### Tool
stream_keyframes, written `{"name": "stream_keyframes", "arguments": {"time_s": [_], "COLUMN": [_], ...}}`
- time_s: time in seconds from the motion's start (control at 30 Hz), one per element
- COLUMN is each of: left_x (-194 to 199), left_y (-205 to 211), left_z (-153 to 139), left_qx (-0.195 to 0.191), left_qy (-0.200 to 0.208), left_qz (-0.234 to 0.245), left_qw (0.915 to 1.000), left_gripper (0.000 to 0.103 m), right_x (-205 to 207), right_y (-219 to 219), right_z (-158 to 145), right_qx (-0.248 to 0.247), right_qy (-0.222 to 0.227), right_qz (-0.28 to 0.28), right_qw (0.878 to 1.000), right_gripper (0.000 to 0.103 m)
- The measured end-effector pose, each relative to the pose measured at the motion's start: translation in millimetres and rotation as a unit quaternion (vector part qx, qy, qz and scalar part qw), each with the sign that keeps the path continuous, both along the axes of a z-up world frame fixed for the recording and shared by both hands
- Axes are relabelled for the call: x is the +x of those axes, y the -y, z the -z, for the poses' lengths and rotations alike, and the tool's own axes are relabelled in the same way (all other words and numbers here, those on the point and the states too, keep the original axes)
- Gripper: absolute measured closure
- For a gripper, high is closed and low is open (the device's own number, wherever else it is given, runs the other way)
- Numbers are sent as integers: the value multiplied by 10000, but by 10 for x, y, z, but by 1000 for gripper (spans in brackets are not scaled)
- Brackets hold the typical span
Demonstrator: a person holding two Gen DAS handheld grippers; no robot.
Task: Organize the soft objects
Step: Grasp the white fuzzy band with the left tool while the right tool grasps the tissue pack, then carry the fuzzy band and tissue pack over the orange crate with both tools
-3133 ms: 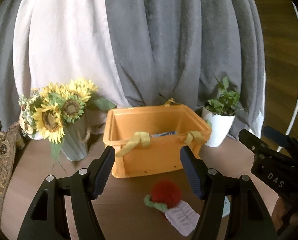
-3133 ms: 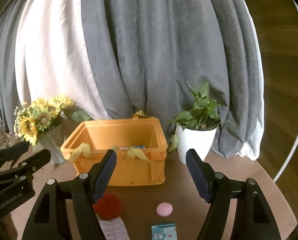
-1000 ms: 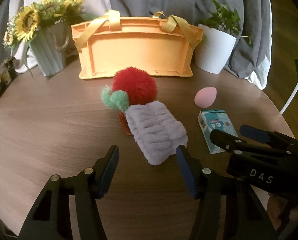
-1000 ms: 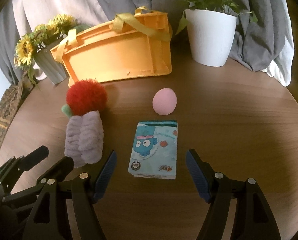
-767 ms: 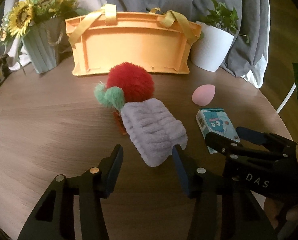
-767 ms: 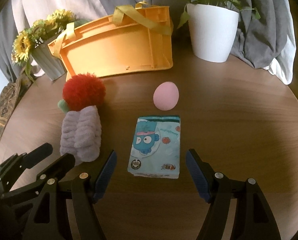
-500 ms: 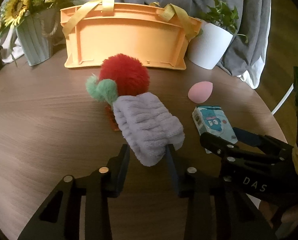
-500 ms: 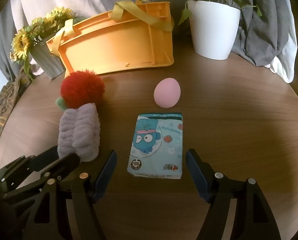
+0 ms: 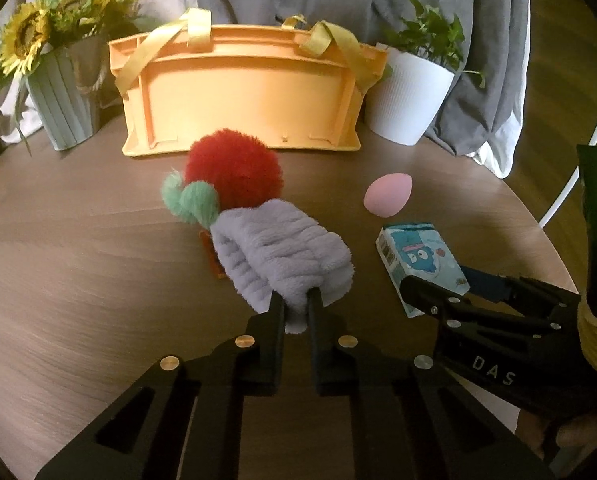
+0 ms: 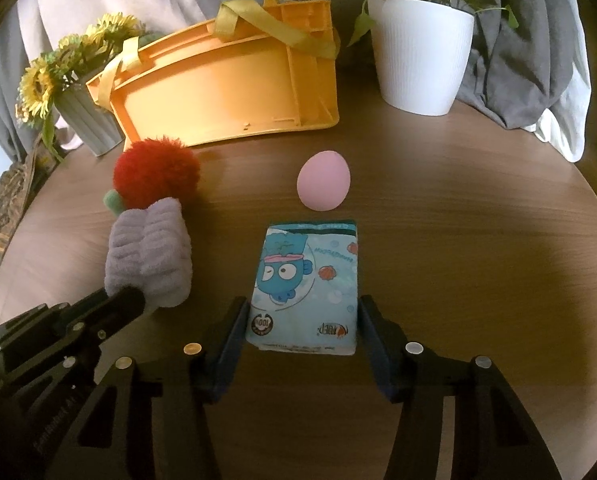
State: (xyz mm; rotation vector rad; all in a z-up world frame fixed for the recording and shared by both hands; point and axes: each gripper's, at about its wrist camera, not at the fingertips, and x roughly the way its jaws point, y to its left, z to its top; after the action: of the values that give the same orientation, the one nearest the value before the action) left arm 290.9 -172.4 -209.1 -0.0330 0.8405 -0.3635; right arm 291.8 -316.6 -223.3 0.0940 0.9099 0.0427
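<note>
A lilac fluffy band (image 9: 278, 256) lies on the round wooden table (image 9: 78, 260), its far end against a red pompom (image 9: 232, 172) with green tufts. My left gripper (image 9: 296, 304) is shut on the band's near edge, with fluff pinched between the fingers. In the right wrist view a blue cartoon tissue pack (image 10: 306, 272) lies between the fingers of my right gripper (image 10: 302, 312). Its jaws are closing and stand close along both sides of the pack, which shows no squeeze. A pink egg-shaped sponge (image 10: 323, 180) sits just beyond the pack. Behind stands an orange basket (image 9: 242, 100) with yellow straps.
A ribbed vase of sunflowers (image 9: 64, 96) stands left of the basket and a white plant pot (image 9: 410, 96) right of it. Grey and white curtains hang behind. The table's curved edge (image 9: 546, 240) runs close on the right, with wooden floor beyond.
My left gripper has closed from wide open onto the near edge of the lilac band. The right gripper's fingers have narrowed in around the tissue pack.
</note>
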Motion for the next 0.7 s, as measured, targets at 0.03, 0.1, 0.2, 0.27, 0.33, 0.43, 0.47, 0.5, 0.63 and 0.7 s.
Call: {"name": "stream_keyframes", "arguments": {"time_s": [0.03,0.1,0.2,0.27,0.33,0.43,0.47,0.5,0.63,0.7], "left_x": [-9,-35,-66,-86,-104,-134,-143,-151,-177,-181], "left_y": [6,17,17,8,-4,-19,-22,-32,-60,-81], "left_z": [-21,-76,-161,-222,-272,-362,-384,-414,-536,-603], "left_qx": [7,16,-36,-64,-96,-103,-103,-108,-130,-157], "left_qy": [28,106,169,222,272,387,422,462,618,693], "left_qz": [0,-21,-46,-85,-110,-152,-166,-180,-241,-268], "left_qw": [10000,9999,9998,9997,9995,9991,9989,9987,9977,9971], "left_gripper": [92,93,93,93,94,94,94,94,94,94], "right_x": [-10,-33,-63,-87,-110,-136,-143,-151,-167,-173], "right_y": [-1,11,25,39,47,42,37,34,33,21], "right_z": [-8,-38,-94,-146,-199,-283,-314,-333,-451,-517], "right_qx": [5,10,18,40,63,73,74,74,99,118], "right_qy": [2,26,79,126,175,267,303,333,463,538], "right_qz": [0,7,1,5,8,-5,-15,-20,-41,-54], "right_qw": [10000,10000,10000,9999,9998,9996,9995,9994,9989,9985], "right_gripper": [48,49,49,49,49,49,49,49,49,49]}}
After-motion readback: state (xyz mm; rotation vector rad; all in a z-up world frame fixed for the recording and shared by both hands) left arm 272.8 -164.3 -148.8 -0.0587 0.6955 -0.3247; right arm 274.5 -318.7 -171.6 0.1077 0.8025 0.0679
